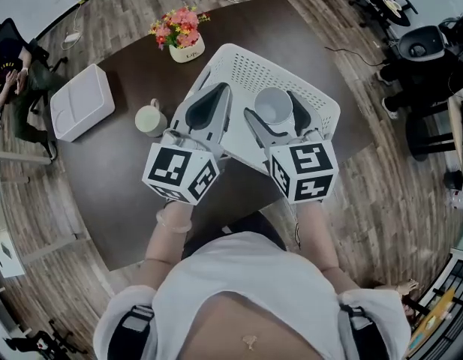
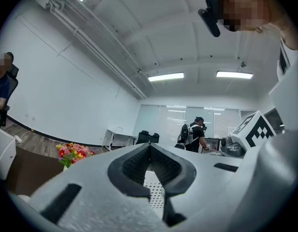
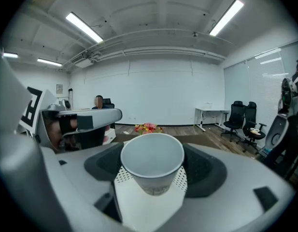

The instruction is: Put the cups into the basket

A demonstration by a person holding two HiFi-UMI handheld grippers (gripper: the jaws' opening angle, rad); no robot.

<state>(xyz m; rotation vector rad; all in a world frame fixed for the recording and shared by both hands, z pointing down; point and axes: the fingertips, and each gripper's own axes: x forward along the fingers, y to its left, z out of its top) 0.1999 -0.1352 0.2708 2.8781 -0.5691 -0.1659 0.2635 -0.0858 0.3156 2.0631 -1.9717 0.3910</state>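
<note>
Two grippers: one in each hand, side by side over the white perforated basket.
Left gripper: fingers clenched tip to tip with nothing between them; only the basket's perforated wall shows through the gap in the pads.
Right gripper: fingers spread wide, grasping a white paper cup by its sides.
Paper cup: upright, mouth up, empty, held over the inside of the basket. Whether its base touches the basket I cannot tell.
Basket: on the dark counter, toward its far right corner.
Handled cup: stands on the counter just left of the left gripper, outside the basket.
Flowers: at the counter's far edge.
White box: by the counter's left edge.
</note>
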